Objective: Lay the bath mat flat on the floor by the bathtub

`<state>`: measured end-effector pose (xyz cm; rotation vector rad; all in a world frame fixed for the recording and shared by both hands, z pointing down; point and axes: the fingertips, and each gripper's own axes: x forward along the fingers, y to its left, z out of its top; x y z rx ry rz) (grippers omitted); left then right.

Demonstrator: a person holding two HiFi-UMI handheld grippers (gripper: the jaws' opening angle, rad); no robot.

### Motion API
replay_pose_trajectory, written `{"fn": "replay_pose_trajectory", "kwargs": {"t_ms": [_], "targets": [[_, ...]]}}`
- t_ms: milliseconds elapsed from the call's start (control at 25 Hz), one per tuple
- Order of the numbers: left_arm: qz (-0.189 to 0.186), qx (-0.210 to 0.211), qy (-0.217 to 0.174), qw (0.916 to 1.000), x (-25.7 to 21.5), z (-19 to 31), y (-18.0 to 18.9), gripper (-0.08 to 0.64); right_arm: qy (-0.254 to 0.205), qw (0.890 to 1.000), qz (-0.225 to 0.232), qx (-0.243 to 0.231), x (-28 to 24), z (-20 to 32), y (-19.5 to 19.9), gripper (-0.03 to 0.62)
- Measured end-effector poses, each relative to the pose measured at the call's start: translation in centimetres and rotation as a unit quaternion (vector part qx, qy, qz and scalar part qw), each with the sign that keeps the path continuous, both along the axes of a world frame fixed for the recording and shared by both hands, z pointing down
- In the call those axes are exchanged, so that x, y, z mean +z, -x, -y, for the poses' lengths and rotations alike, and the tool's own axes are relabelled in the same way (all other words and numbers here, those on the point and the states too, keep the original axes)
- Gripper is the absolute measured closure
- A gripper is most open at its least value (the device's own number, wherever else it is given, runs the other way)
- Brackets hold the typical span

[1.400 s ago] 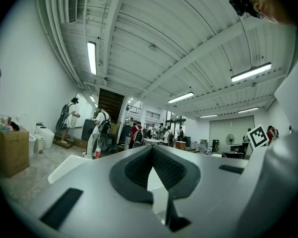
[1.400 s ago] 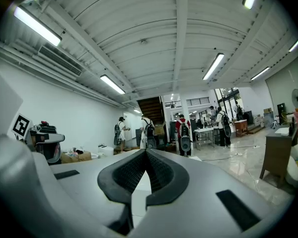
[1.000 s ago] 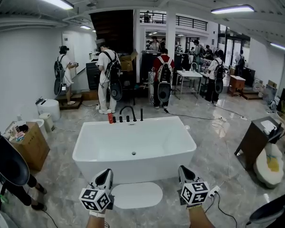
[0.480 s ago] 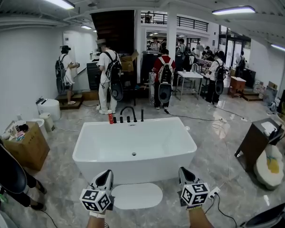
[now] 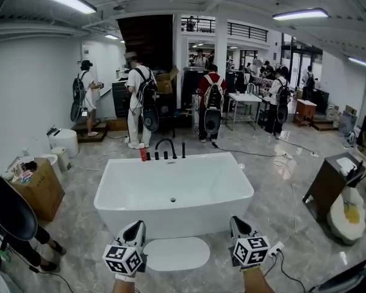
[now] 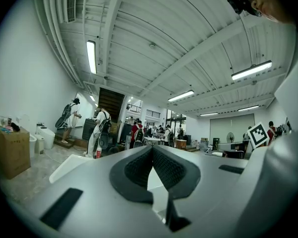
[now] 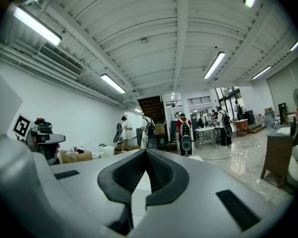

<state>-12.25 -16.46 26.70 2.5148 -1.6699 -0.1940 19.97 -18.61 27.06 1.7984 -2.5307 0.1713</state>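
Note:
The white oval bath mat [image 5: 175, 253] lies flat on the grey marble floor against the near side of the white bathtub [image 5: 174, 194]. My left gripper [image 5: 136, 224] hovers at the mat's left end and my right gripper [image 5: 236, 220] is just past its right end, both pointing toward the tub. Neither touches the mat. In the left gripper view the dark pads of the left gripper [image 6: 152, 148] meet at the tip with nothing between them. The right gripper [image 7: 146, 151] looks the same in its own view: jaws together and empty.
A black faucet [image 5: 165, 146] and a red bottle [image 5: 143, 154] stand at the tub's far rim. A cardboard box [image 5: 39, 188] is at the left, a dark cabinet [image 5: 329, 188] at the right. A cable [image 5: 282, 262] runs by my right hand. Several people [image 5: 138, 102] stand beyond the tub.

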Motion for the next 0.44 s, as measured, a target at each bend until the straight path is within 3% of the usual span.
{"fn": "replay_pose_trajectory", "kwargs": {"t_ms": [440], "targets": [[0.0, 0.003, -0.002, 1.0, -0.4, 0.2, 0.8, 0.543, -0.001, 1.0, -0.001, -0.005, -0.2, 0.4, 1.3, 0.566]]}}
